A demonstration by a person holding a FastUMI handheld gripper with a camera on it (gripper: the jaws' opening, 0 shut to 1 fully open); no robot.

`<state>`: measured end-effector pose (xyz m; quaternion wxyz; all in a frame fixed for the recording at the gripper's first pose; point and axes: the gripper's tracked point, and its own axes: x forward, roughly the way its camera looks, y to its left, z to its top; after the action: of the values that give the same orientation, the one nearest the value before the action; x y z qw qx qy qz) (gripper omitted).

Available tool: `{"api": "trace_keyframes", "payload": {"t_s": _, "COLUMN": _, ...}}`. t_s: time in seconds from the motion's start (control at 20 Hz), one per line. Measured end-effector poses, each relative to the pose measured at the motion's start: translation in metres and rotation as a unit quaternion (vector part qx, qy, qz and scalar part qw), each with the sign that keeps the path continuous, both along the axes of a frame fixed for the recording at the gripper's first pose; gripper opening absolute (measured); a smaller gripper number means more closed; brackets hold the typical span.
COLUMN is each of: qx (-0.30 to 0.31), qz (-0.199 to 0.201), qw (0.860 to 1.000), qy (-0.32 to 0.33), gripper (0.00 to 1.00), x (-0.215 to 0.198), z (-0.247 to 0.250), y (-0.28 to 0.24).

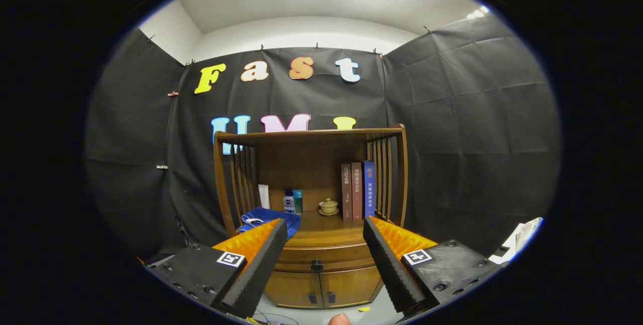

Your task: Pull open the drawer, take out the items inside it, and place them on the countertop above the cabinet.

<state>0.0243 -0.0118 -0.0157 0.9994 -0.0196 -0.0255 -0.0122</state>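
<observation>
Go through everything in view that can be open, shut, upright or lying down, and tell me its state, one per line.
Gripper: open, fingers spread apart, holding nothing.
Drawer: shut, its knob between the fingers.
Cabinet doors: both shut.
Books: three, standing upright on the countertop.
Lidded cup: lid on, on its saucer.
Blue cloth: lying crumpled.
Bottles: upright.

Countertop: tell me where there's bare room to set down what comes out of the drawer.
Bare wood lies at the front of the countertop, between the blue cloth and the books. The back is crowded with bottles and a lidded cup. The open tongs hold nothing.
</observation>
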Motion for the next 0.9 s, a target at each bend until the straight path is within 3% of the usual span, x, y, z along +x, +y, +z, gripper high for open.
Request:
{"api": "trace_keyframes", "payload": {"t_s": 0.15, "qx": 0.003, "qz": 0.009, "qw": 1.000, "qy": -0.019, "gripper": 0.98, "x": 0.030, "z": -0.020, "y": 0.006}}
{"api": "trace_keyframes", "payload": {"t_s": 0.4, "qx": 0.003, "qz": 0.003, "qw": 1.000, "qy": 0.003, "gripper": 0.99, "x": 0.092, "z": -0.096, "y": 0.006}}
{"api": "trace_keyframes", "payload": {"t_s": 0.65, "qx": 0.021, "qz": 0.014, "qw": 0.998, "qy": 0.058, "gripper": 0.99, "x": 0.147, "z": -0.185, "y": 0.009}}
{"api": "trace_keyframes", "payload": {"t_s": 0.9, "qx": 0.022, "qz": -0.002, "qw": 0.990, "qy": 0.136, "gripper": 0.99, "x": 0.185, "z": -0.281, "y": -0.007}}
